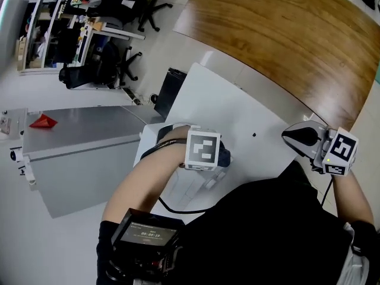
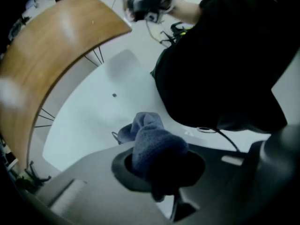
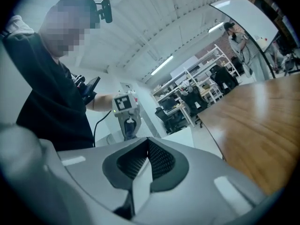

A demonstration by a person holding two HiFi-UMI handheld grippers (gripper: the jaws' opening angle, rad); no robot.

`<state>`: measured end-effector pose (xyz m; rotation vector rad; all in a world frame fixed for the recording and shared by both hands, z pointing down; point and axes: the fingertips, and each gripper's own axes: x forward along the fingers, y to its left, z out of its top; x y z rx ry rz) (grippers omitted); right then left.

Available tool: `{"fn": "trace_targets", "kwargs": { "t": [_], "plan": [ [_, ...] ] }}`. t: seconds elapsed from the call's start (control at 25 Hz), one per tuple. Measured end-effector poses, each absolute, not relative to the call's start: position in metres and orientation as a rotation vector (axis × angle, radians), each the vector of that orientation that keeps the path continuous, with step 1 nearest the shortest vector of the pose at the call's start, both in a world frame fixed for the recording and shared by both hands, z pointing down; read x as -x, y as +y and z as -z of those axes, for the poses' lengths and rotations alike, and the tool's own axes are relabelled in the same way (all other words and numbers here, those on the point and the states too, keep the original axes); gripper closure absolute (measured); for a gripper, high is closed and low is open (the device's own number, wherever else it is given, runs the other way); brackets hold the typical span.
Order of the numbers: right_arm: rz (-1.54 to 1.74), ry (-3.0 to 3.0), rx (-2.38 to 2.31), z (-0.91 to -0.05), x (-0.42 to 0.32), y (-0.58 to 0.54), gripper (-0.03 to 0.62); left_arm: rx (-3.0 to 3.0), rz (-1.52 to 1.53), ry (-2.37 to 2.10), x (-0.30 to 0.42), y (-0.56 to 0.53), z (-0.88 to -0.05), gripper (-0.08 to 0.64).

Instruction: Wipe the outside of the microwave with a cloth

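Black shirt (image 1: 279, 230); grey left gripper (image 2: 159, 168), right gripper (image 3: 147, 162); 2 black-and-white marker cubes (image 1: 203, 149) (image 1: 340, 152).

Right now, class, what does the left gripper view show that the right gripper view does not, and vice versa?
Left gripper view only: the small dark dot on the white surface, and the blue cloth seen close, clamped in the left gripper's jaws. Right gripper view only: the right gripper's shut, empty jaws, shelves and ceiling lights. Shared: the wooden table and the person's black shirt.

Blue cloth (image 2: 149, 137) bunched in L gripper (image 2: 159, 167)
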<state>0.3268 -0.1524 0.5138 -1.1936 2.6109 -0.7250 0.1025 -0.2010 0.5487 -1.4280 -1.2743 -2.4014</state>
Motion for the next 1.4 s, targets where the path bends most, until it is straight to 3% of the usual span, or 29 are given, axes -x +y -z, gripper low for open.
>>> {"fn": "trace_targets", "kwargs": {
  "t": [0.4, 0.8, 1.04, 1.24, 1.4],
  "plan": [
    [0.622, 2.723, 1.022, -0.486, -0.291, -0.196, 0.586, 1.433, 2.385, -1.297, -0.082, -0.197, -0.497, 0.503],
    [0.808, 2.592, 1.228, -0.545, -0.346, -0.150, 0.586, 1.047, 2.452, -1.473, -0.067, -0.198, -0.650, 0.512],
    [0.847, 2.547, 1.310, -0.548, -0.366, -0.123, 0.586, 1.035, 2.520, -1.514, -0.069, -0.187, -0.672, 0.511],
    [0.754, 2.616, 1.224, -0.520, -0.343, -0.140, 0.586, 1.462, 2.393, -1.315, -0.104, -0.184, -0.630, 0.504],
    [0.664, 2.712, 1.115, -0.490, -0.302, -0.160, 0.586, 1.929, 2.094, -0.990, -0.145, -0.206, -0.549, 0.503]
  ]
}}
